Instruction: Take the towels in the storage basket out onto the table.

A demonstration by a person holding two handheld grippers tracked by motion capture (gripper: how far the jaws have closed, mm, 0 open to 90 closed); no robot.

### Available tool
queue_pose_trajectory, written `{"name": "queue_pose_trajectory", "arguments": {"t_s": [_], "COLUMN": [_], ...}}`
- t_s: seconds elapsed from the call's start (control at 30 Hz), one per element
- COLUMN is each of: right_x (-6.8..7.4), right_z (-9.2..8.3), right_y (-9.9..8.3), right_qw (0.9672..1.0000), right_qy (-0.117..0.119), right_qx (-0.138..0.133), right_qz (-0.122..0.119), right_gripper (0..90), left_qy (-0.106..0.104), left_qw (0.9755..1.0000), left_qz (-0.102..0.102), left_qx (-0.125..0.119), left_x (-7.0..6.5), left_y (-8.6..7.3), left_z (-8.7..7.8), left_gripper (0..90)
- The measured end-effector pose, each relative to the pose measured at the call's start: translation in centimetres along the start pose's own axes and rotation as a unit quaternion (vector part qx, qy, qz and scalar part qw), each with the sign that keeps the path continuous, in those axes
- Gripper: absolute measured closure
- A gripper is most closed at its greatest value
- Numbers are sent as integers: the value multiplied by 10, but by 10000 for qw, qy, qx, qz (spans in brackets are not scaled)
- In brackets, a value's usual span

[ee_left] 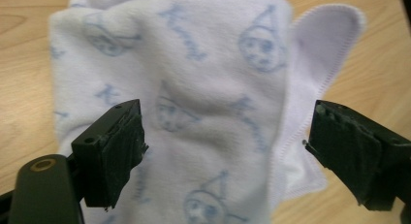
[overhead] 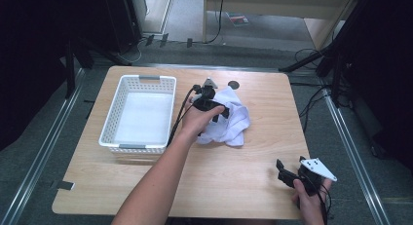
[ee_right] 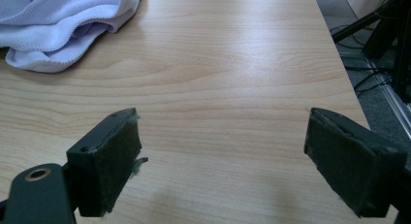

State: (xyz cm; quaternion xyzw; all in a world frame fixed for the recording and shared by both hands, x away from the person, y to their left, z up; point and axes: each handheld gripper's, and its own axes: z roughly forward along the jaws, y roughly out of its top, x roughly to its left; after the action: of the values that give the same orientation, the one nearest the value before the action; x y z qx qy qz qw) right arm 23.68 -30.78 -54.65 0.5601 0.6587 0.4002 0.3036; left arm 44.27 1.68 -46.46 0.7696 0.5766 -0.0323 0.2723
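Hovering just over the white cloth [ee_left: 194,88] beside the basket [overhead: 139,113], left gripper [ee_left: 225,144] gapes wide, pads clear of it.

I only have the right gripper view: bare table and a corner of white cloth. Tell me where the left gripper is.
Observer: The left gripper sits over the white cloth at mid-table, seen from the high view.
Operator: Report its jaws.
Observer: Open; in the left gripper view the pads stand either side of the cloth without pressing it.
Operator: Describe the cloth.
Observer: It carries a pale blue print of small faces and lettering.
Operator: Say what lies left of it.
Observer: A white basket, nothing in it.
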Motion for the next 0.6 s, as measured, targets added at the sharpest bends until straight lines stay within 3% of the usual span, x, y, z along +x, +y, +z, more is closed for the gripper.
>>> {"name": "queue_pose_trajectory", "arguments": {"t_s": [0.17,0.37,0.6], "right_x": [0,0,0], "right_z": [0,0,0], "right_y": [0,0,0], "right_qw": [10000,10000,10000], "right_qy": [12,22,7], "right_qx": [-1,15,23], "right_qz": [-12,-3,-33], "right_gripper": [133,133,133], "left_qy": [228,323,358], "left_qw": [9997,9994,9987], "left_qz": [5,18,-101], "left_qx": [-8,-92,-343], "left_x": [3,11,34], "left_y": [-1,-4,-9], "left_z": [-9,-32,-67], "left_gripper": [6,5,5]}}
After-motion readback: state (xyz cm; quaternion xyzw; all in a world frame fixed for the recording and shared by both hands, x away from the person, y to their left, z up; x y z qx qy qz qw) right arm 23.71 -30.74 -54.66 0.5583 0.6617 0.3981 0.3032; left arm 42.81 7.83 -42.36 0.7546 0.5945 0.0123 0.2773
